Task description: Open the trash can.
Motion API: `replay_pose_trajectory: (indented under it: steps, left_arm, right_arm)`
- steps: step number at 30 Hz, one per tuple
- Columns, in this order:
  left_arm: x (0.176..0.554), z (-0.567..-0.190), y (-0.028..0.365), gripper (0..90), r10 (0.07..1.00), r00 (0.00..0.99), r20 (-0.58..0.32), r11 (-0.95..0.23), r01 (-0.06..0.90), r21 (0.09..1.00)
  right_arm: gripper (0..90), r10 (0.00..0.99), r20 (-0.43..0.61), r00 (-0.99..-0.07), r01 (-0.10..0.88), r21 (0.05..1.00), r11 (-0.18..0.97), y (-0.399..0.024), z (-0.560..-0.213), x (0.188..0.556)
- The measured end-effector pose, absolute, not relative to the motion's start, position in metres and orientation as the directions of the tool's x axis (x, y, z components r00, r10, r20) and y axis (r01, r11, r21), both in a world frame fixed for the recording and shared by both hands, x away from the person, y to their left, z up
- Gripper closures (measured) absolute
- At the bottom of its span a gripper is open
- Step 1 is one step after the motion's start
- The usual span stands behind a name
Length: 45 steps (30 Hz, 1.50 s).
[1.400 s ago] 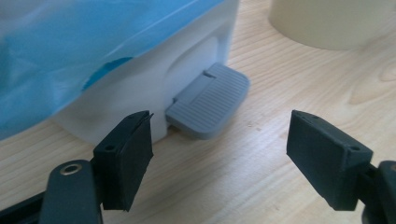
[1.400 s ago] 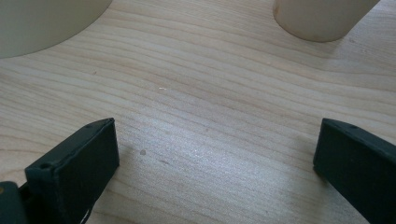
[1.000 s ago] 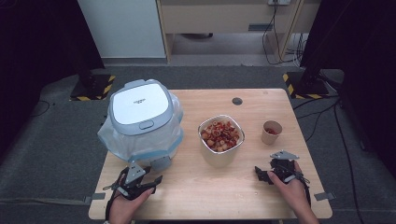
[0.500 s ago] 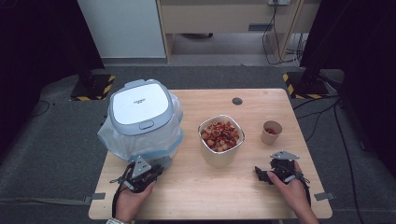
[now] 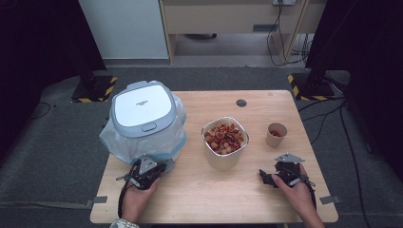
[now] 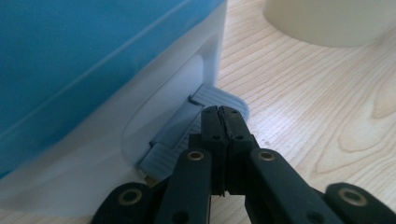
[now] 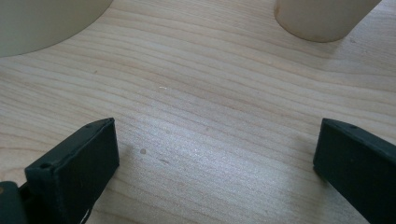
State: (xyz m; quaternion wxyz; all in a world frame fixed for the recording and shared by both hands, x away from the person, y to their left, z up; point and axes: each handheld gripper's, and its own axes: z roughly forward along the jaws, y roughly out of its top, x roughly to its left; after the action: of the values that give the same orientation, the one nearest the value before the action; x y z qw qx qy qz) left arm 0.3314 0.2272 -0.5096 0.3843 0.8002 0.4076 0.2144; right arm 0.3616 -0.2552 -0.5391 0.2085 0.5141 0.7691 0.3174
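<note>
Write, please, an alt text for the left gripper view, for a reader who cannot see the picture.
The left gripper, its two black fingers shut flat together with nothing between them, points at the grey foot pedal at the base of a white bin lined with a blue bag. The bin stands on a pale wooden table, and the bottom of a cream bowl shows at the top right.

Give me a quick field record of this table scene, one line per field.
Left gripper: fingers just closed, pressed together with nothing between, tips at the grey pedal of the bin
Right gripper: open, resting on the table
Bin: lid down, bag-lined
Bowl: chopped food
Paper cup: red contents
</note>
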Motion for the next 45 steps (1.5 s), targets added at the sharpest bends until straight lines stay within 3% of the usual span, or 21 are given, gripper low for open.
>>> replay_pose_trajectory:
  steps: [36,45]
  left_arm:
    - [0.333,-0.522,0.222,89.3,0.826,0.561,0.05,-0.398,0.519,0.757]
    - [0.333,-0.522,0.222,89.2,0.827,0.56,0.052,-0.399,0.519,0.756]
  right_arm:
    - [0.9,0.922,0.009,-0.388,0.658,0.704,0.27,-0.255,-0.539,0.362]
    - [6.2,0.93,0.011,-0.366,0.639,0.73,0.243,-0.26,-0.534,0.363]
